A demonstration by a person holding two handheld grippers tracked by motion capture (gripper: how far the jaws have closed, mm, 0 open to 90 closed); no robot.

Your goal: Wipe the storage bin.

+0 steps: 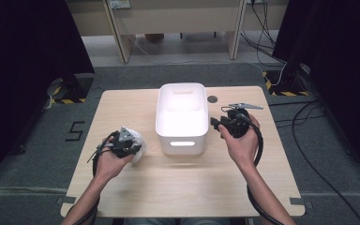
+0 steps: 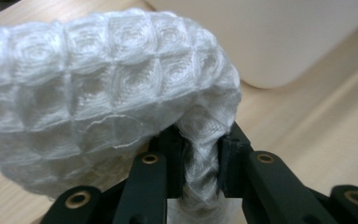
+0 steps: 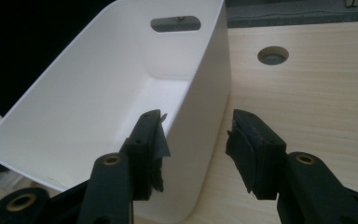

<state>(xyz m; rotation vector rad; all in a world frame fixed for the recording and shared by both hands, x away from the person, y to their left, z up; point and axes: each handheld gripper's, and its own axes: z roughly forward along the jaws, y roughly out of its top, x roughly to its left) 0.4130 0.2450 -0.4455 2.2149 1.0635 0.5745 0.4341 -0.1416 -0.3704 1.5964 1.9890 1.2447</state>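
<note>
White waffle-weave cloth (image 2: 98, 88), soft, rough; bin (image 3: 121, 93) smooth white plastic, slight sheen; table (image 1: 192, 183) pale matt wood.

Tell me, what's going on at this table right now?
A person works with a gripper in each hand. The left gripper is clamped on a bunched white waffle-weave cloth, left of the white bin on the wooden table. The right gripper is open, its jaws straddling the bin's right wall. The cloth isn't in the bin yet.
</note>
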